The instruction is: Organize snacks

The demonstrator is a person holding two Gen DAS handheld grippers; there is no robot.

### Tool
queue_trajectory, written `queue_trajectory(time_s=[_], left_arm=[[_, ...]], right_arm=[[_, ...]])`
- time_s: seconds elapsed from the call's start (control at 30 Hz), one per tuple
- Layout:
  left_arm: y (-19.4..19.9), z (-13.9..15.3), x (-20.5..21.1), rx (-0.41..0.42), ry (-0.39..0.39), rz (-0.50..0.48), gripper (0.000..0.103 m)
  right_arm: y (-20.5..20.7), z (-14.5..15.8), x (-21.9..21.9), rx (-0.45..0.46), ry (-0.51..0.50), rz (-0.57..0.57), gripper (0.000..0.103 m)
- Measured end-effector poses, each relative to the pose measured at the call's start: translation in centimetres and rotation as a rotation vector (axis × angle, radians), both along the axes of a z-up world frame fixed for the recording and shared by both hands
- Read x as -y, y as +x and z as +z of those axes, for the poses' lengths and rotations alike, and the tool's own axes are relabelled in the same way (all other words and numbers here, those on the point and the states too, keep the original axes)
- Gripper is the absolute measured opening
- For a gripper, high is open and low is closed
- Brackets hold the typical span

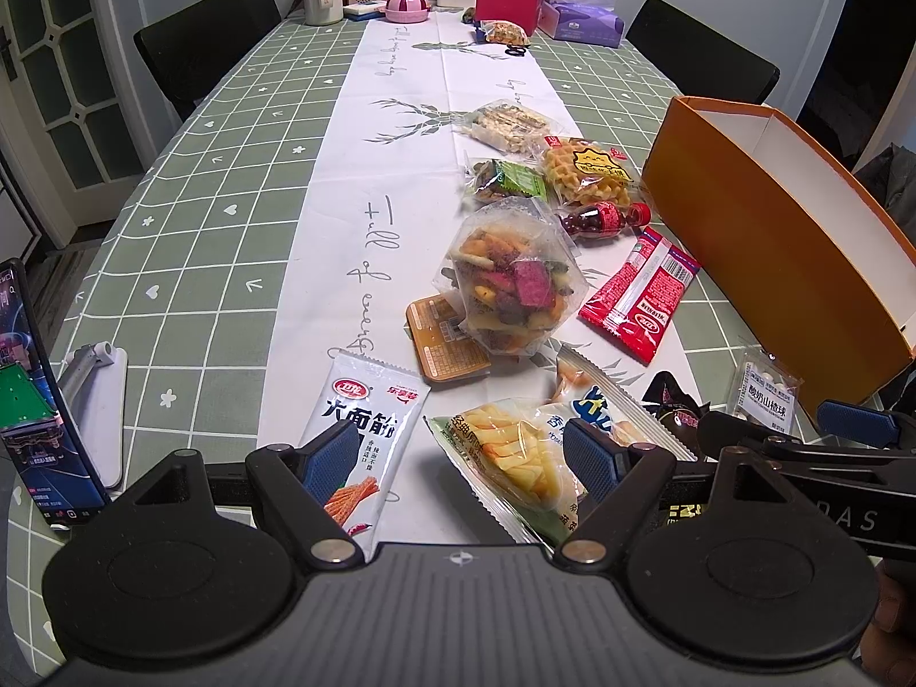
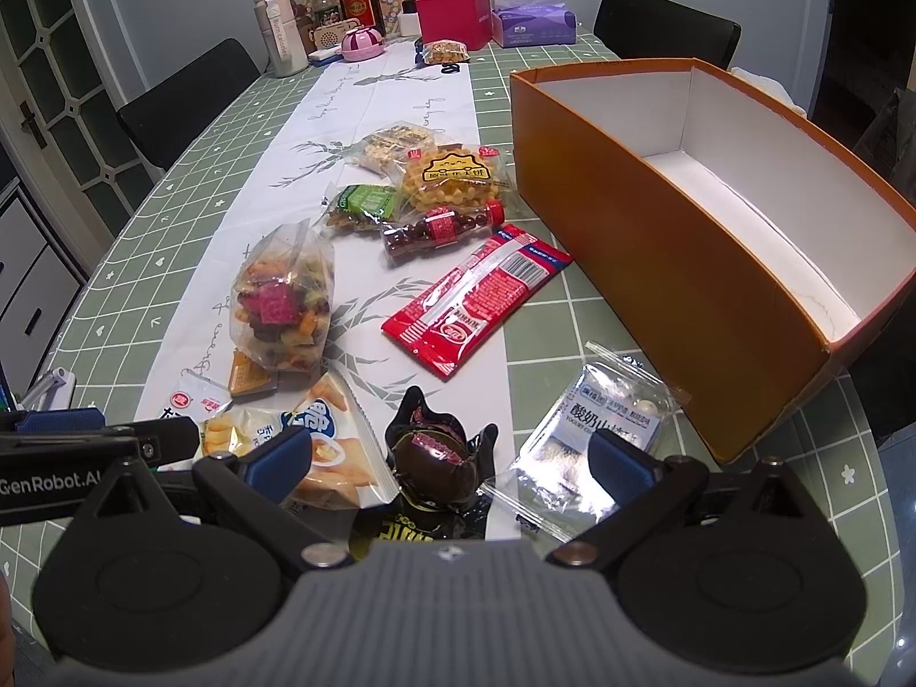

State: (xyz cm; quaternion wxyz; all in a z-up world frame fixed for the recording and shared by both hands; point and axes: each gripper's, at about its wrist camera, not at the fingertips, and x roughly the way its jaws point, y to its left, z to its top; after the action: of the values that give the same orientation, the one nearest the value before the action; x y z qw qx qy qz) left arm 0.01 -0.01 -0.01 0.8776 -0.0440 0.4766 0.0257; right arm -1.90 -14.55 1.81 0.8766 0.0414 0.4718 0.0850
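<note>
Several snack packs lie on the white runner beside an empty orange box (image 1: 761,240) (image 2: 658,240). My left gripper (image 1: 464,458) is open low over the near packs, its fingers straddling a fries pack (image 1: 515,452), with a white spicy-strip pack (image 1: 360,418) at its left finger. My right gripper (image 2: 452,458) is open above a dark round wrapped snack (image 2: 435,458), between a chip pack (image 2: 326,446) and a yogurt-ball pack (image 2: 601,418). Farther off lie a red pack (image 2: 475,303), a mixed veggie-chip bag (image 2: 286,303), a candy bottle (image 2: 441,232) and a waffle pack (image 2: 452,177).
A phone on a stand (image 1: 34,401) stands at the left near edge. Bottles, a pink box (image 2: 455,14) and a tissue pack (image 2: 532,20) crowd the far end. Black chairs (image 1: 200,40) stand on both sides. The green checked cloth (image 1: 200,200) lies left of the runner.
</note>
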Motion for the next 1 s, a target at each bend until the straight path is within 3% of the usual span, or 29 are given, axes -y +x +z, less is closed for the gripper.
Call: queue_trajectory(time_s=[1.0], left_arm=[[0.0,0.0,0.0,-0.001,0.0,0.0,0.095]], right_arm=[[-0.08,-0.23,0.12,-0.004,0.001,0.0,0.1]])
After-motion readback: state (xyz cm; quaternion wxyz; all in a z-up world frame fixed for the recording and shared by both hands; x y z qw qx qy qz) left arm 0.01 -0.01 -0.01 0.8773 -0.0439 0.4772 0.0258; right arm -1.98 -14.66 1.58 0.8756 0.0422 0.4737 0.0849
